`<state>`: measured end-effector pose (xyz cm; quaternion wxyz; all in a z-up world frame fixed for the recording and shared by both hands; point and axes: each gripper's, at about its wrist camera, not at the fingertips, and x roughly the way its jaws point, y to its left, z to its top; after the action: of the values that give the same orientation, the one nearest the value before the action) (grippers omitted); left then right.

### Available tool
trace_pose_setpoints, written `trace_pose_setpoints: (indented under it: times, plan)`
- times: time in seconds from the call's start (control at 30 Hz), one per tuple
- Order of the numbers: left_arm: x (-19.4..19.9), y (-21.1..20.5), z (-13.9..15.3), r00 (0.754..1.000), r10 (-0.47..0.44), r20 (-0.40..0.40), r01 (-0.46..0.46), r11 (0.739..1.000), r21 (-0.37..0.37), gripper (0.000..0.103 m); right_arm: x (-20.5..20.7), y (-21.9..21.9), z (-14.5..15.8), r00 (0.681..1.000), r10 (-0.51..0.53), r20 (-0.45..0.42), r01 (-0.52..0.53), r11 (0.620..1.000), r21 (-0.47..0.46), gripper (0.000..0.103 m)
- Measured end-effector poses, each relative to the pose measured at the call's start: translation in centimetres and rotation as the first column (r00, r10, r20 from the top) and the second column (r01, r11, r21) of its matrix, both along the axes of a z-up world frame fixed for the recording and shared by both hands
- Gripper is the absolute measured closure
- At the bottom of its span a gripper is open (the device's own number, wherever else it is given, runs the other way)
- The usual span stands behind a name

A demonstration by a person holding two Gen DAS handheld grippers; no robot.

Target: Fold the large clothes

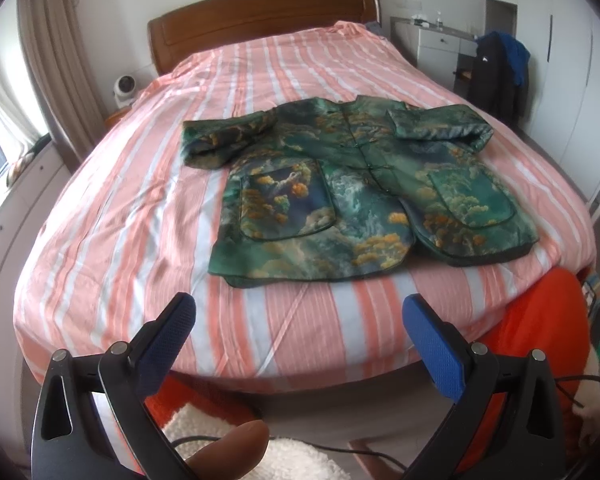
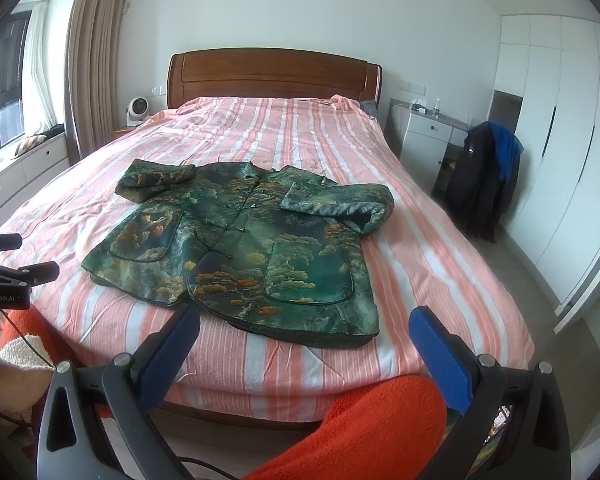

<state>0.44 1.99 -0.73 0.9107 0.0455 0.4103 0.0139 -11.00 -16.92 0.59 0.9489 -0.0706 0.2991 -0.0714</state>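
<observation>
- The green landscape-print padded jacket [image 1: 364,184] lies front-up on the pink-and-white striped bed [image 1: 140,208], both sleeves already folded inward, probably to leave a compact rectangle for the body fold.
- The left gripper [image 1: 298,330] and the right gripper [image 2: 305,334] hover at the bed's foot, short of the hem, fingers [image 1: 168,336] spread wide and empty.

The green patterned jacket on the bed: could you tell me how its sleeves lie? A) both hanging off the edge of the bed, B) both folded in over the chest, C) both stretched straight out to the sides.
B: both sleeves of the green patterned jacket are turned in over its chest, and it lies wholly on the striped bed cover.
</observation>
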Motion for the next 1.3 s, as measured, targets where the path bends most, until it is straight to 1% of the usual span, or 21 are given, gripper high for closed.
trace_pose_setpoints:
  times: [0.2, 0.37, 0.83, 0.87, 1.3]
  plan:
    - [-0.1, 0.1, 0.1, 1.0, 0.001, 0.003, -0.001, 1.0, 0.001, 0.0, 0.0, 0.0, 0.0, 1.0, -0.003, 0.002, 0.003, 1.0, -0.001, 0.0]
    - [-0.2, 0.0, 0.1, 1.0, 0.0, -0.002, 0.0, 1.0, 0.001, 0.0, -0.1, 0.0, 0.1, 1.0, -0.017, 0.023, 0.017, 1.0, -0.005, 0.0]
    - [-0.2, -0.2, -0.1, 1.0, -0.001, -0.015, 0.001, 1.0, -0.001, 0.0, 0.2, -0.2, -0.4, 1.0, -0.024, 0.012, 0.024, 1.0, -0.01, 0.0]
    - [0.0, 0.3, -0.3, 1.0, -0.001, -0.015, 0.001, 1.0, -0.004, 0.0, 0.2, -0.2, -0.4, 1.0, -0.023, 0.011, 0.024, 1.0, -0.01, 0.0]
    - [0.3, 0.4, -0.8, 1.0, 0.0, -0.023, 0.0, 1.0, -0.005, 0.0, 0.4, -0.3, -0.6, 1.0, -0.028, 0.008, 0.028, 1.0, -0.012, 0.001]
